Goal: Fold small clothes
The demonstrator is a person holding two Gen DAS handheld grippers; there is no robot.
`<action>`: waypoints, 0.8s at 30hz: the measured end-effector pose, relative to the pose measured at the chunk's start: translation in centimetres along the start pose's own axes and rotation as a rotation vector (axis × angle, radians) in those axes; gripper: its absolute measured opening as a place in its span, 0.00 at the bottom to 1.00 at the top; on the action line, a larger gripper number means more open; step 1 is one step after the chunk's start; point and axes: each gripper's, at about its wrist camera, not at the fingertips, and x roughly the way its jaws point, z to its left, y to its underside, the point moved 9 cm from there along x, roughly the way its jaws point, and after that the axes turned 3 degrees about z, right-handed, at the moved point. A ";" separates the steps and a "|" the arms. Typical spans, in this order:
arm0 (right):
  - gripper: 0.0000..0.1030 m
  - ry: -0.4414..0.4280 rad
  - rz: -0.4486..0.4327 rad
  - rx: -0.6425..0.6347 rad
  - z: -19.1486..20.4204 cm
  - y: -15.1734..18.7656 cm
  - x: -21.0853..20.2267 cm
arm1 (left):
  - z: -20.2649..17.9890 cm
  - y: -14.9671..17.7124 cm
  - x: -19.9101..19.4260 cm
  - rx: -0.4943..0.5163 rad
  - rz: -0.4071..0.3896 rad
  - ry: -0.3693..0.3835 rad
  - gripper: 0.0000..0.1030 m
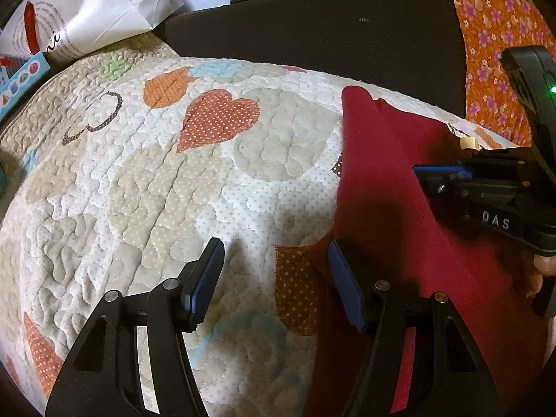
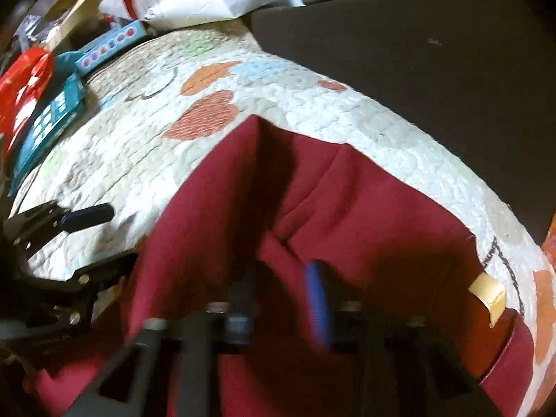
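Note:
A dark red garment (image 1: 392,187) lies on a quilted cover with heart patches (image 1: 139,173). In the left wrist view my left gripper (image 1: 274,278) is open and empty, its right finger at the garment's left edge. My right gripper (image 1: 441,173) reaches in from the right over the red cloth. In the blurred right wrist view the red garment (image 2: 347,201) fills the middle with a fold ridge, and my right gripper (image 2: 281,295) stands open just above it, with nothing between its fingers. My left gripper (image 2: 87,239) shows at the left, open.
A dark cushion (image 1: 312,24) lies behind the quilt. An orange flowered cloth (image 1: 497,34) is at the far right. A white paper bag (image 1: 93,3) and boxes (image 2: 48,118) crowd the far left. A piece of beige tape (image 2: 486,295) lies by the garment's right edge.

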 end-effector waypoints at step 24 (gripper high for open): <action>0.05 0.349 -0.098 0.525 -11.1 13.9 -12.2 | -5.2 -1.3 -2.4 0.084 -0.116 0.139 0.60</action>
